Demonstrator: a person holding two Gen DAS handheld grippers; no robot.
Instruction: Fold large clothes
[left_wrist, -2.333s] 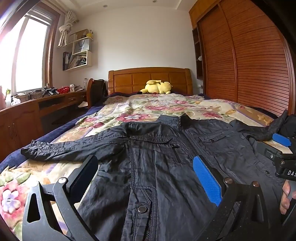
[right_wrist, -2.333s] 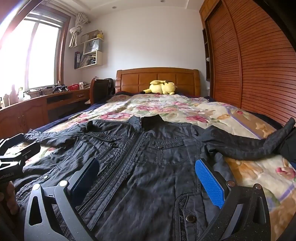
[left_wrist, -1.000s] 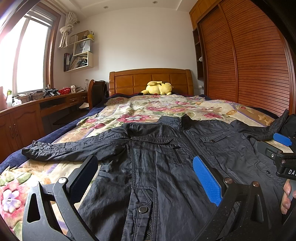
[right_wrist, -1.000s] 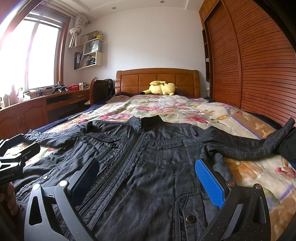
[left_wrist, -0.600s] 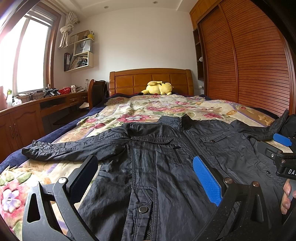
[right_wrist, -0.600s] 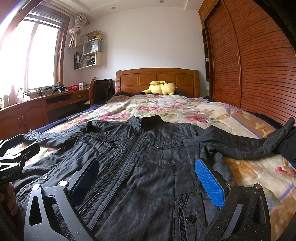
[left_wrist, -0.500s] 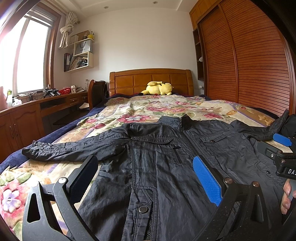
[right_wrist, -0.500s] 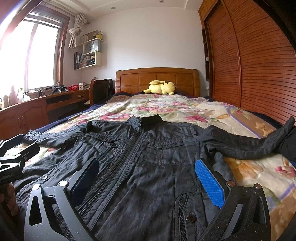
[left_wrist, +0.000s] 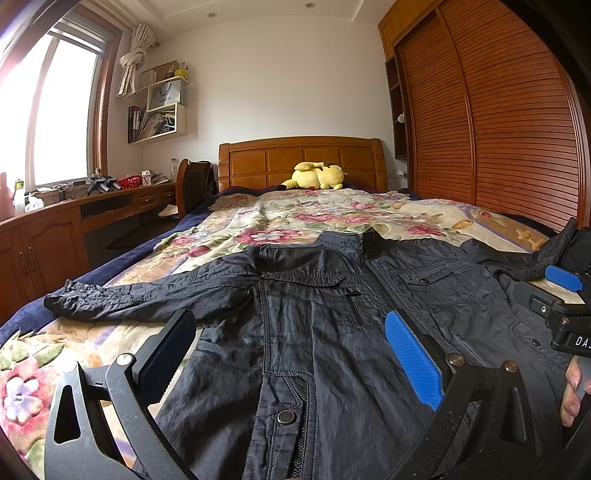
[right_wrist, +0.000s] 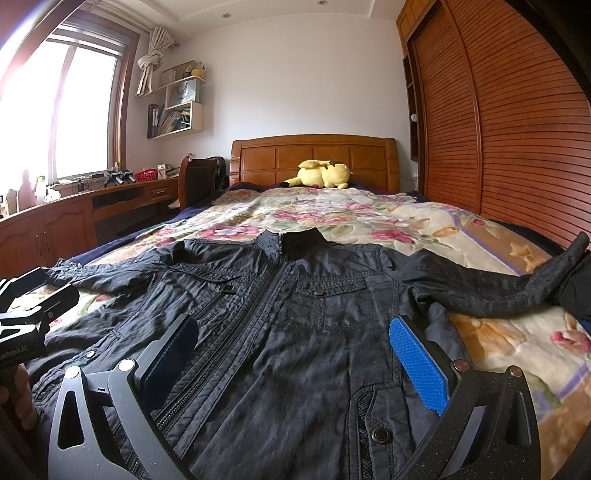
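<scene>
On floral bed (right_wrist: 480, 221) near us, dark jacket (right_wrist: 295, 314) lies flat, sleeves spread, unfolded; our left gripper (left_wrist: 291, 350) and right gripper (right_wrist: 295, 354) gape empty; every fold remains.

A white wall (right_wrist: 295, 85) backs the wooden headboard (right_wrist: 314, 158); a bed with a floral quilt (right_wrist: 369, 218) fills the middle; slatted wooden wardrobe doors (right_wrist: 517, 129) line the right; a bright window (right_wrist: 55, 110), wall shelves (right_wrist: 181, 107) and a long wooden desk (right_wrist: 74, 210) line the left; a yellow plush toy (right_wrist: 325, 174) lies by the headboard.
</scene>
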